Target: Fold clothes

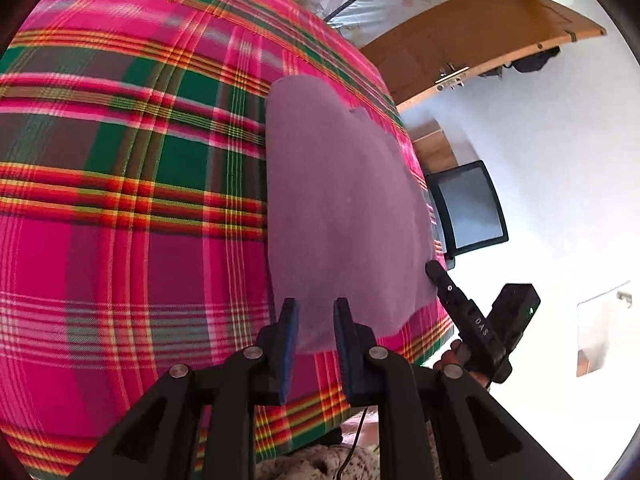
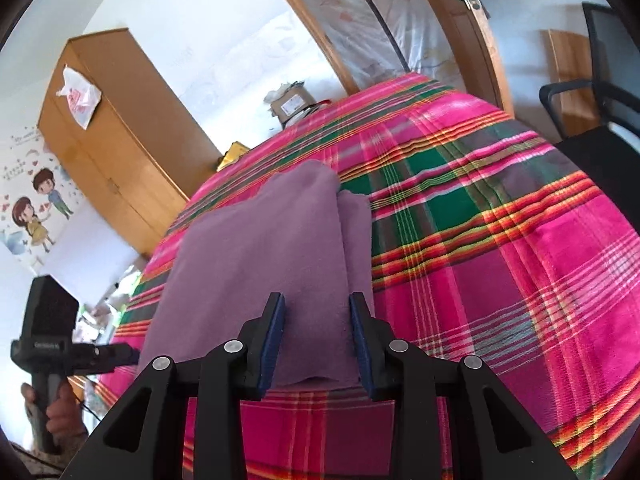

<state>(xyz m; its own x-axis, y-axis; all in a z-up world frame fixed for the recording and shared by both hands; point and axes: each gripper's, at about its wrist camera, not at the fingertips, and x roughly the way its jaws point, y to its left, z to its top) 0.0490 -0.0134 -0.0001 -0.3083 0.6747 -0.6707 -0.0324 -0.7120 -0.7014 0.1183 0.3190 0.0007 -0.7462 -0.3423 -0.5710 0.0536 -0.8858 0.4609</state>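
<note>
Purple fleecy garment (image 1: 340, 208) folded oblong on plaid blanket (image 1: 120, 160); left tool (image 1: 316, 312), right tool (image 2: 318, 308) jaws apart

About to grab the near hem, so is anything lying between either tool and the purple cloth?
Nothing visible: the purple cloth lies bare on the plaid blanket, right before the left tool and right tool.

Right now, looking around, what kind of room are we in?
Most likely a bedroom in a home. A purple garment lies on a plaid blanket spread over what looks like a bed, a wooden wardrobe stands against the wall, and a cartoon couple sticker decorates the wall beside it.
</note>
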